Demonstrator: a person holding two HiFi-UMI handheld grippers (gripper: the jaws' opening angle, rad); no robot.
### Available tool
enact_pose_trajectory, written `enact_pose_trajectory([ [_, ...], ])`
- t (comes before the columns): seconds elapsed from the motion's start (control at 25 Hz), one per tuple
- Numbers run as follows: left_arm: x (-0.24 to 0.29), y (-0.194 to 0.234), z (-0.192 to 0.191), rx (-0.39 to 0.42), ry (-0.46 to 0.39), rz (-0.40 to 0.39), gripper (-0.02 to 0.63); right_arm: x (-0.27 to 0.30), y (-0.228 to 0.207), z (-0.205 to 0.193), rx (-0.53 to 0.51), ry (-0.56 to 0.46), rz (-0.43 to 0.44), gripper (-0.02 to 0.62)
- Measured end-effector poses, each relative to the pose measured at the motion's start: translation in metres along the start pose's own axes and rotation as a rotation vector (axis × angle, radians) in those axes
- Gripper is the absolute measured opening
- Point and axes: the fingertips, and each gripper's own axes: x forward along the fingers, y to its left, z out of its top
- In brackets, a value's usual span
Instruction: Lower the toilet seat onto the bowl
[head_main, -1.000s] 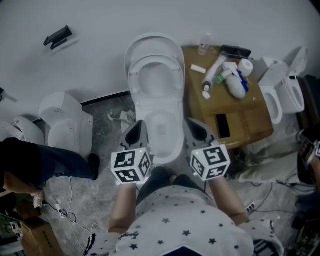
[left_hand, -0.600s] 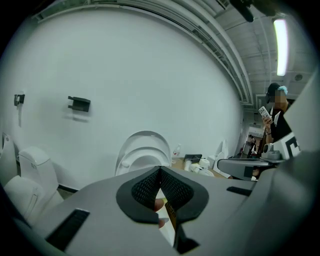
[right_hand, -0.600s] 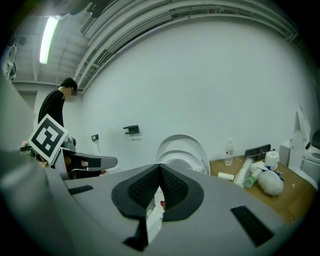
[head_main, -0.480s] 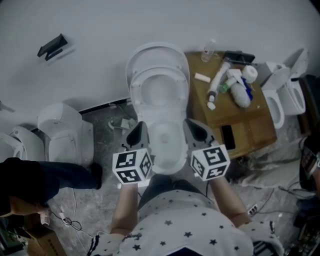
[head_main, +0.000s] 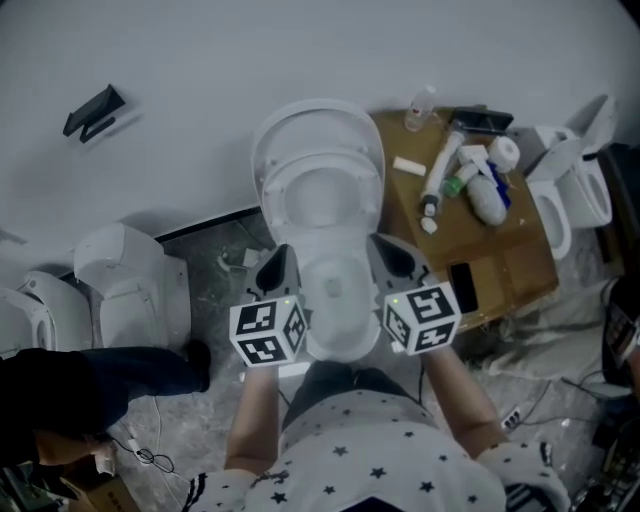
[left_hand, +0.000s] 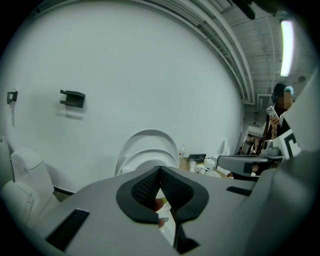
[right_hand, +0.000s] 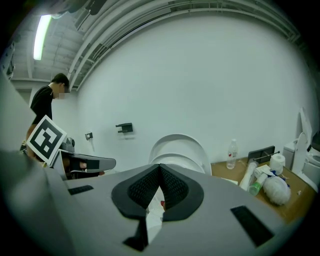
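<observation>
A white toilet stands against the wall, its bowl open below me. The seat and the lid behind it are raised against the wall; both show in the left gripper view and the right gripper view. My left gripper hovers at the bowl's left front, shut with nothing in it. My right gripper hovers at the bowl's right front, also shut and empty. Both are short of the seat.
A brown cardboard box right of the toilet carries a bottle, tubes and a paper roll. Other white toilets stand at the left and right. A black bracket is on the wall. A person stands left.
The head view has shifted, so the toilet sits a little lower and further right in the picture. Both grippers keep their places at the bowl's front, still shut.
</observation>
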Motion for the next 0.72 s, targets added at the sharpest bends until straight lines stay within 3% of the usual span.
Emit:
enact_pose_trajectory([
  [0.72,0.088,0.046,0.032,0.024,0.034,-0.021,0.000,0.093,-0.043,0.017,-0.006,0.024,-0.070,0.006],
])
